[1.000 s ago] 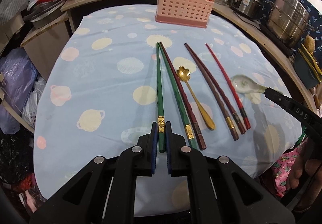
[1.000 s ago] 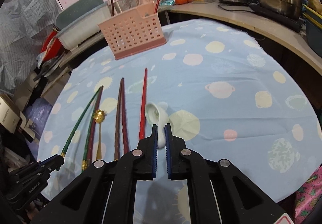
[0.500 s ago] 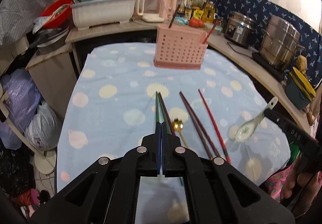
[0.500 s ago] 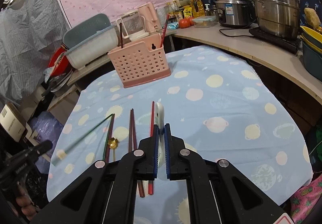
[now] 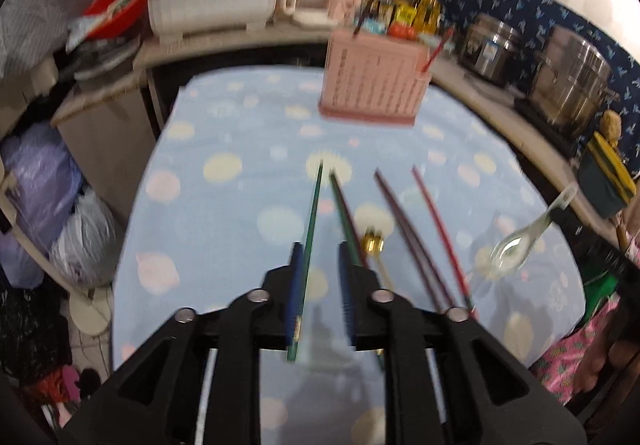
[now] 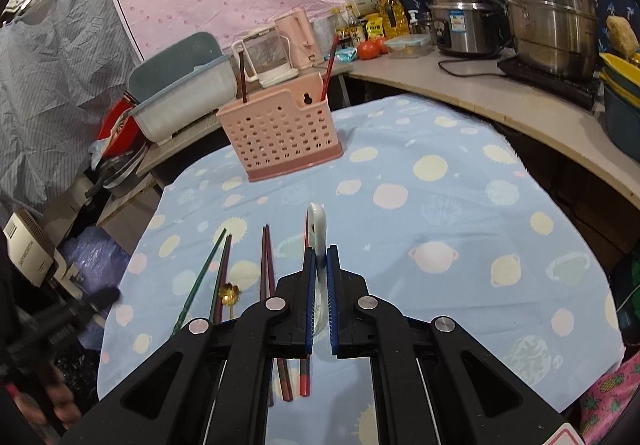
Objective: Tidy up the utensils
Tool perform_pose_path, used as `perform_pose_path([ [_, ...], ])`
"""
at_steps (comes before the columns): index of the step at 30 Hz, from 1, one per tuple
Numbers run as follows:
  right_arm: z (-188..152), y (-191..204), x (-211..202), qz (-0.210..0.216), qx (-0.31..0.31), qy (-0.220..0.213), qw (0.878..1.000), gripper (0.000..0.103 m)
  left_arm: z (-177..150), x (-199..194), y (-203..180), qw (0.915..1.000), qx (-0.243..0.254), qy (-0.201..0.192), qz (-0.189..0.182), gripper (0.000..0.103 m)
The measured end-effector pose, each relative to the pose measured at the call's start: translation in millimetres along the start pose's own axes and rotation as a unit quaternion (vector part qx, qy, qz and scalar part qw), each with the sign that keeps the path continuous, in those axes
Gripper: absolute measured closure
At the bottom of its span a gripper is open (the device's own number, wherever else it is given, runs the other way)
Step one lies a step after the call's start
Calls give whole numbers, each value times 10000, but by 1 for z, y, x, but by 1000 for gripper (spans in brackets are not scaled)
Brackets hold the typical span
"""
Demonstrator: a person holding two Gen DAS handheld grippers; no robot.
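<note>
Utensils are laid out on a table draped in a blue cloth [image 6: 460, 205] with pastel planets, and a pink perforated basket [image 6: 280, 133] stands upright at its far end, two chopsticks already inside. A white ceramic spoon [image 6: 317, 223] is clamped by its handle in the right gripper [image 6: 319, 285] and held clear of the cloth. The left gripper [image 5: 322, 273] has just been opening: its jaws are parted, and a green chopstick [image 5: 310, 237] lies loose between them, apparently resting against the left pad, though motion blur hides the contact. A second green chopstick [image 5: 347, 211], a gold spoon [image 5: 373, 243], two dark brown chopsticks [image 5: 404, 225] and a red chopstick [image 5: 438, 229] remain on the cloth. The step in hand is judged to be carrying both items to the basket. The loose chopstick should be re-gripped near its thick end before it is carried, and the spoon is best lowered upright into a compartment.
</note>
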State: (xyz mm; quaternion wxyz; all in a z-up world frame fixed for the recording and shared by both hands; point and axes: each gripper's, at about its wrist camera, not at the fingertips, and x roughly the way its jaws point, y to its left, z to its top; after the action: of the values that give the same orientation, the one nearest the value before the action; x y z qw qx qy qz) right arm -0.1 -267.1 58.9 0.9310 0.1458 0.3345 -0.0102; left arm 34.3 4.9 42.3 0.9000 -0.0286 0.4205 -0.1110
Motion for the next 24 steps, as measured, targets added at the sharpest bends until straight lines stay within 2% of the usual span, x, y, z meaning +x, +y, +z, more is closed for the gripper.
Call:
perform_pose_path([
  [2, -6, 0, 3, 14, 18, 86, 10000, 98, -17, 13, 3, 9998, 16, 201, 92, 69],
  [6, -11, 3, 5, 38, 19, 153, 9999, 97, -38, 37, 12, 9982, -37, 563, 211, 69],
  [10, -13, 3, 5, 34, 34, 152, 9999, 98, -45, 47, 17, 9972, -94, 708, 198, 70],
  [13, -13, 3, 5, 29, 31, 154, 9999, 97, -49, 50, 15, 9968, -52, 792, 124, 85],
  [17, -14, 4, 5, 32, 29, 162, 9999, 97, -51, 51, 15, 9970, -24, 753, 178, 95],
  [24, -14, 5, 2, 60, 25, 146, 9999, 98, -44, 40, 15, 9978, -76, 651, 119, 96],
])
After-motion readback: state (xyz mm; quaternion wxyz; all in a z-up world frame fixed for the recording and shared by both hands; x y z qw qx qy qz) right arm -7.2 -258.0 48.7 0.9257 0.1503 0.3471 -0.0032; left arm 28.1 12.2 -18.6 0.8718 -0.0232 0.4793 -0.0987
